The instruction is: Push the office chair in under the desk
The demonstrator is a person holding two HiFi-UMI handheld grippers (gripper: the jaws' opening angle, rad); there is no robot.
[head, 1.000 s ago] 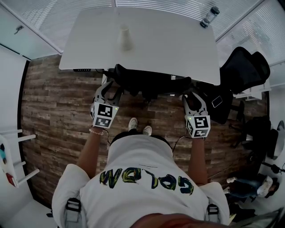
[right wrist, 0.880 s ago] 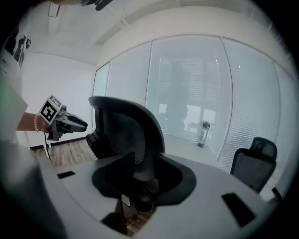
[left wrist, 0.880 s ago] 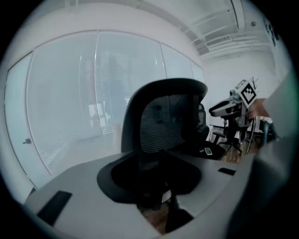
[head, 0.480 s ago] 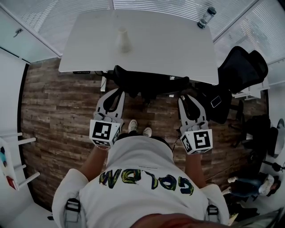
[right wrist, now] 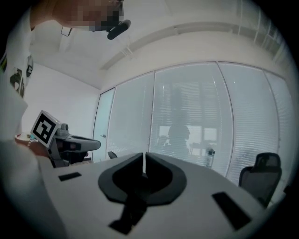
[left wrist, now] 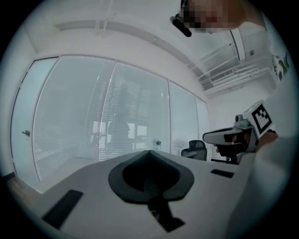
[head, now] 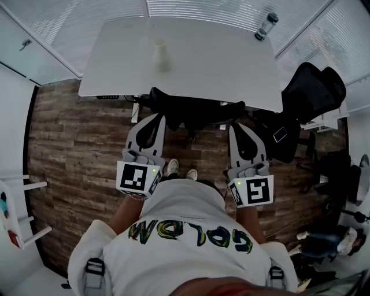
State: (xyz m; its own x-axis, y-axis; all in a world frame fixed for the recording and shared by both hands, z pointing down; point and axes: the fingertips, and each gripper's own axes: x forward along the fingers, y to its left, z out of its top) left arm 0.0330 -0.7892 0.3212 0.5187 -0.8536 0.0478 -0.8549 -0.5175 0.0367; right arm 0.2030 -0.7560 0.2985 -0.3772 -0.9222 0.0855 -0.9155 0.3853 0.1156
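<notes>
Pulling back, head view: the left hand-held gripper (head: 156, 117) and right hand-held gripper (head: 236, 127) had risen off the office chair (head: 193, 113); their jaws had just been closing on nothing.
Chair, head view: it sat tucked under the worktop (head: 219, 63), only its back showing; the push looked finished.
Left gripper view: jaws were clenched and empty; a bottle (left wrist: 158, 143) and blinds stood ahead, no office chair.
Right gripper view: jaws were drawn together to a hairline seam, empty; the office chair was again unseen, and only the head view showed it.

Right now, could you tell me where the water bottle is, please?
In the head view, the bottle stands on the desk's far right corner, beside the window blinds, with a black chair off to its right.
</notes>
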